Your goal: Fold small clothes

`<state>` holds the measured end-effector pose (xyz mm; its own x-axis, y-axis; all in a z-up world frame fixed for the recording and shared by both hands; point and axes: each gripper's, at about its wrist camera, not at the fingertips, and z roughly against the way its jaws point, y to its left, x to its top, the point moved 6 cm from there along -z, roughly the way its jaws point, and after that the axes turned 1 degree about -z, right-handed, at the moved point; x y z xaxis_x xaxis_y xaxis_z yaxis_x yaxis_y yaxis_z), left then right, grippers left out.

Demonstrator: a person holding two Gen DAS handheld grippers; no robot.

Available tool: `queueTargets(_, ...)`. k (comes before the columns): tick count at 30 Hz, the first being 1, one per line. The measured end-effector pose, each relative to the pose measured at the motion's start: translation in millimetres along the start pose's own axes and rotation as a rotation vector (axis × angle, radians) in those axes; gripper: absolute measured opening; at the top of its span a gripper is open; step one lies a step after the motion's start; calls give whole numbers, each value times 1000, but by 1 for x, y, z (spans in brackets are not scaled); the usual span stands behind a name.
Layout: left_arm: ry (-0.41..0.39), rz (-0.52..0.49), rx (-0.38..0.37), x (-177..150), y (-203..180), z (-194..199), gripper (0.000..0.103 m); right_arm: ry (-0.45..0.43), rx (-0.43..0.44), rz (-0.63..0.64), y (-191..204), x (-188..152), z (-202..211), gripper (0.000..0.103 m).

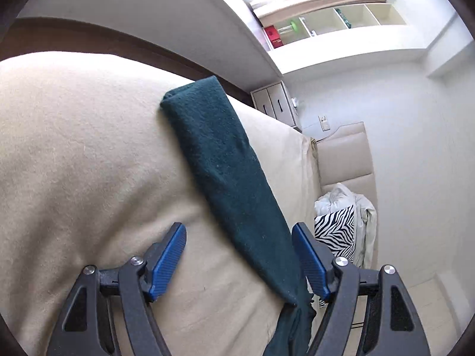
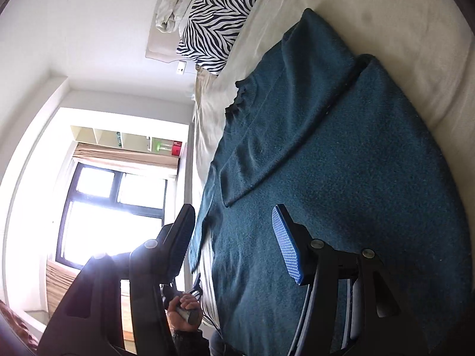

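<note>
Both grippers (image 1: 239,262) (image 2: 234,244) gape empty; teal sweater (image 2: 326,178) lies between their jaws.

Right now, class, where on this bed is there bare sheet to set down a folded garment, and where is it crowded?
Free: the cream sheet beside the sweater's sleeve, and the strip between the teal sweater and the far edge. Crowded: the head end, with the zebra pillow and white bedding.

The sweater (image 2: 341,178) is dark teal, plain, without pattern, lying on a cream bed cover (image 1: 74,148). The pillow (image 2: 222,14) at the far end of the bed carries a black-and-white zebra stripe. Gripper fingers (image 1: 166,264) have blue ribbed pads on black frames; the shelf (image 1: 341,20) holds a red box (image 1: 273,37).
</note>
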<state>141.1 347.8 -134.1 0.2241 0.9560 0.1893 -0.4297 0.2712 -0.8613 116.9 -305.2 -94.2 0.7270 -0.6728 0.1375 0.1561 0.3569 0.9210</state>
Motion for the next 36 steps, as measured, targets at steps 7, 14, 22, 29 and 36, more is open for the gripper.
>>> queueTargets(7, 12, -63, 33, 0, -17, -21, 90, -76, 7, -15, 23, 72, -33, 55)
queueTargets(14, 3, -123, 60, -7, -26, -31, 90, -72, -81, -41, -8, 153, -107, 58)
queueTargets(22, 15, -166, 70, -16, -36, -35, 94, -42, -169, -54, -30, 156, -123, 52)
queueTargets(29, -19, -23, 49, 0, -25, -32, 94, -9, -40, -25, -6, 91, -79, 59)
queueTargets(36, -81, 84, 20, 37, -22, -54, 75, 24, -10, -60, -16, 39, -58, 60)
